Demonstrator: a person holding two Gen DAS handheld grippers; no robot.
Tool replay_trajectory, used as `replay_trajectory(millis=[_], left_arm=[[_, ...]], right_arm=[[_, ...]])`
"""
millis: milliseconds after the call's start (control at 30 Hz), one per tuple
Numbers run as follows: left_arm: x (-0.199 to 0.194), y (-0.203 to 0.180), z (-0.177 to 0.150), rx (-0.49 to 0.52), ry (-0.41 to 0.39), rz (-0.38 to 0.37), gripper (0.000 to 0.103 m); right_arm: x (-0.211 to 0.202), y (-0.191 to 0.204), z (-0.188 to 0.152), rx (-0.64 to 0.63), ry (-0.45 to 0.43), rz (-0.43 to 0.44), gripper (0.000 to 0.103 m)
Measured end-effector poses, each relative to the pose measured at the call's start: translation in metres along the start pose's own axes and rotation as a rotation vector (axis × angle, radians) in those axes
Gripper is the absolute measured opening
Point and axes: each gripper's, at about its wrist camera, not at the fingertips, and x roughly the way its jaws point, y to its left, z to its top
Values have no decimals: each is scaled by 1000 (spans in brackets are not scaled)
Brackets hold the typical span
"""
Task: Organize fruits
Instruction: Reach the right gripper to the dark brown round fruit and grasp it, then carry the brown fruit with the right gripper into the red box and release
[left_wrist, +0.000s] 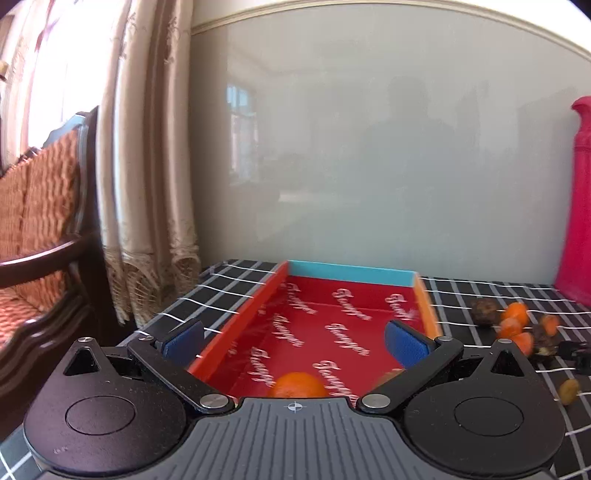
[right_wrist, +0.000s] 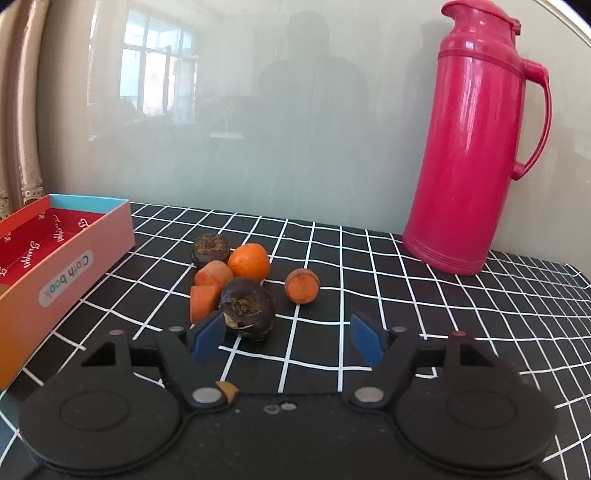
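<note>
**Right gripper lines up on the dark fruit**

Right gripper low over the checked cloth, jaws apart, nothing between the blue pads. The left pad sits just beside the near dark fruit, a wrinkled brown ball that looks firm and light with a rough skin, so it should not slip. Best taken across its round middle, away from the ragged stem end facing us. Crowding it on the left and behind are two carrot chunks, a small orange and a second dark fruit; a closing jaw could knock them. A third carrot piece lies apart to the right. Tall pink flask far right.

Over on the left, the left gripper hangs wide apart and empty above the red box, where one orange already rests at the near end.
</note>
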Motion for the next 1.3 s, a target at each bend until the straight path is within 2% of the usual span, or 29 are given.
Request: replay_trajectory(millis=[200,633,733,800,967,1300], left_arm=[[7,15,2,-36,-1,57,103],[20,45,2,-62,32,110,103],[22,51,3,-72,35,117,103],[23,55,3,-87,33,121,103],[23,62,3,-114,43,121,103],[9,68,3,-118,28,129,103]], right_arm=[[10,6,3,-7,18,17,73],[40,22,10,-7,82,18,66],[47,26,11,-7,104,14,58],[50,27,11,9,119,31,46],[44,28,11,1,94,20,45],[4,27,22,-5,18,35,45]])
